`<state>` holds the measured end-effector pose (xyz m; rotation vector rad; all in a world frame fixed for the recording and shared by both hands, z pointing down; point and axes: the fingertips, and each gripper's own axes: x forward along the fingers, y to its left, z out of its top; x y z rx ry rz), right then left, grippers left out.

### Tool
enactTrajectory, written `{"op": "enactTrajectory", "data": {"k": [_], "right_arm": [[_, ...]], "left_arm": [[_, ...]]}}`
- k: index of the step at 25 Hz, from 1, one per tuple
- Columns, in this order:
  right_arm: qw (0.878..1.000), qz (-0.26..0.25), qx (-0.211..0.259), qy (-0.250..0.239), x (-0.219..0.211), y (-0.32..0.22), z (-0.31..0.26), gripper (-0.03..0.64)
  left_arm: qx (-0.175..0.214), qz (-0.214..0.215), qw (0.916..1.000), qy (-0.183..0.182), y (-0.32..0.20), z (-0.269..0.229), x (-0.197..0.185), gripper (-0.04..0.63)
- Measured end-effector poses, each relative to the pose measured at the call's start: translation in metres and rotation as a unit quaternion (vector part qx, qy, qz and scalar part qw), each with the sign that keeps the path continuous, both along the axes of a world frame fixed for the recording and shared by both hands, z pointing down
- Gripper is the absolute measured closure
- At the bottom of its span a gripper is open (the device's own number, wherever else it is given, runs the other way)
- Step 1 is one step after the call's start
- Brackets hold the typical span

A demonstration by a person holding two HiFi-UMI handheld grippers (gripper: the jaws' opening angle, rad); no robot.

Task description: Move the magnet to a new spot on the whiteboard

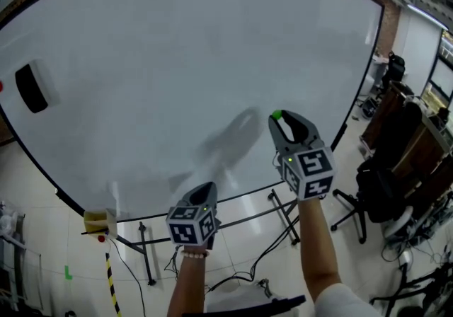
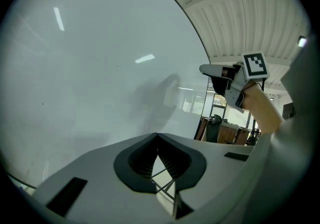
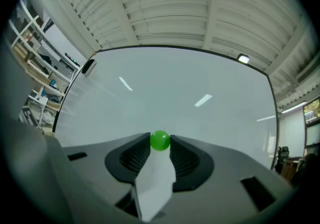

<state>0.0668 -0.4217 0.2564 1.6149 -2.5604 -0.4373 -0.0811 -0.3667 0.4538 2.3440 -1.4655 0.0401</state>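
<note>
A small green ball-shaped magnet (image 1: 277, 114) (image 3: 160, 140) sits pinched between the tips of my right gripper (image 1: 279, 117) (image 3: 160, 141), which is shut on it. The gripper points at the large whiteboard (image 1: 177, 54) (image 3: 200, 93), right of its middle and low down. Its shadow falls on the board to the left, apart from the tips. My left gripper (image 1: 207, 186) (image 2: 157, 135) hangs lower, near the board's bottom edge, its jaws shut with nothing between them. In the left gripper view the right gripper (image 2: 209, 70) shows from the side in front of the board.
A black-and-white eraser (image 1: 32, 87) clings to the board's left side. A yellow holder (image 1: 99, 221) hangs at the board's lower left corner. The board's black stand legs (image 1: 283, 215) and cables lie on the tiled floor below. Office chairs (image 1: 382, 188) and desks stand at the right.
</note>
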Motion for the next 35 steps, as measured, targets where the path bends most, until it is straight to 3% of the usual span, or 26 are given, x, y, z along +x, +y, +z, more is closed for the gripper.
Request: {"op": "enactTrajectory", "data": {"k": [7, 18, 21, 35], "right_arm": [[0.994, 0.046, -0.093, -0.024, 0.062, 0.025, 0.102, 0.486], [0.962, 0.118, -0.227, -0.092, 0.139, 0.08, 0.242, 0.486], [0.958, 0.123, -0.237, -0.102, 0.147, 0.087, 0.251, 0.486], [0.966, 0.096, -0.217, -0.102, 0.137, 0.082, 0.228, 0.486]], "left_arm": [[-0.005, 0.028, 0.9996, -0.007, -0.005, 0.012, 0.037, 0.603], [-0.036, 0.075, 0.9962, -0.028, 0.001, 0.048, 0.097, 0.603], [-0.035, 0.082, 0.9956, -0.029, 0.002, 0.05, 0.105, 0.603], [-0.007, 0.072, 0.9968, -0.033, 0.0, 0.032, 0.104, 0.603]]}}
